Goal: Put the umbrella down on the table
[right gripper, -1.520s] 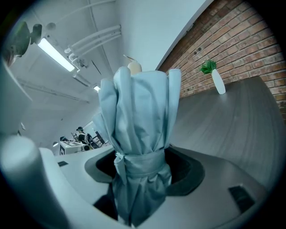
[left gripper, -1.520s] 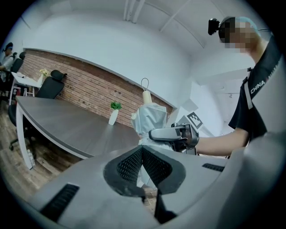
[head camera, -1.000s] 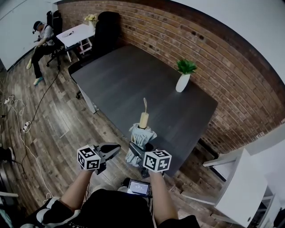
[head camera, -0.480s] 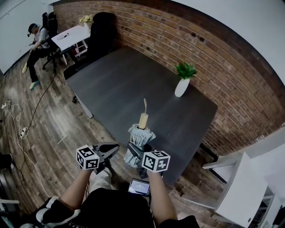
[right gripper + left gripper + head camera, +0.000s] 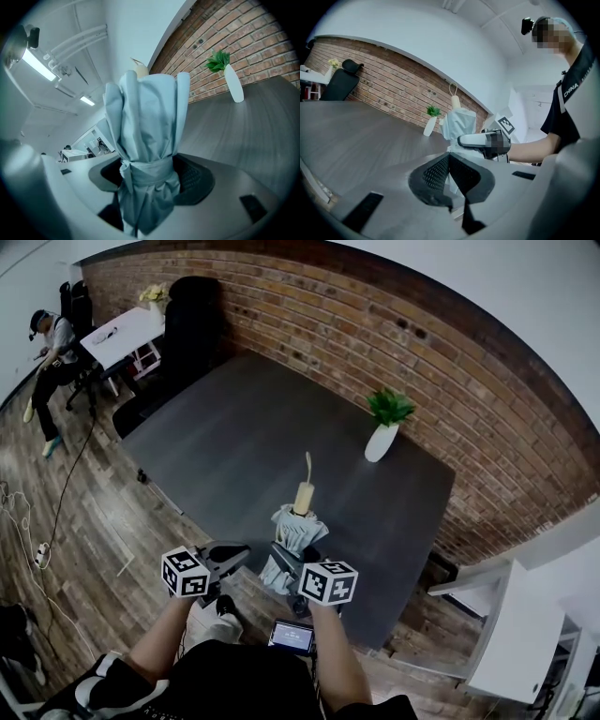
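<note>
The right gripper (image 5: 150, 177) is clamping its 2 jaws around the strapped waist of the folded umbrella (image 5: 149, 117), so the bundle is filling the gap between the ribbed black pads (image 5: 193, 179). The left gripper (image 5: 449, 169) is hanging just beside it, jaws pressed together on nothing.

The umbrella is standing nearly upright. Its long axis is running from the gathered cloth below the jaws up to the pale, wood-like handle (image 5: 303, 494), which is carrying a thin cord loop. It is hovering over the near edge of the table (image 5: 234, 427), not touching it. The table is lying ahead of and below the tool, so I'd judge the coming move is tipping that axis forward and down until it lies flat.

The cloth is looking soft, pale blue-grey and creased, the tabletop dark, matte and faintly grained. A white vase (image 5: 382, 440) holding a green plant is standing well apart, near the brick wall (image 5: 450, 362).
</note>
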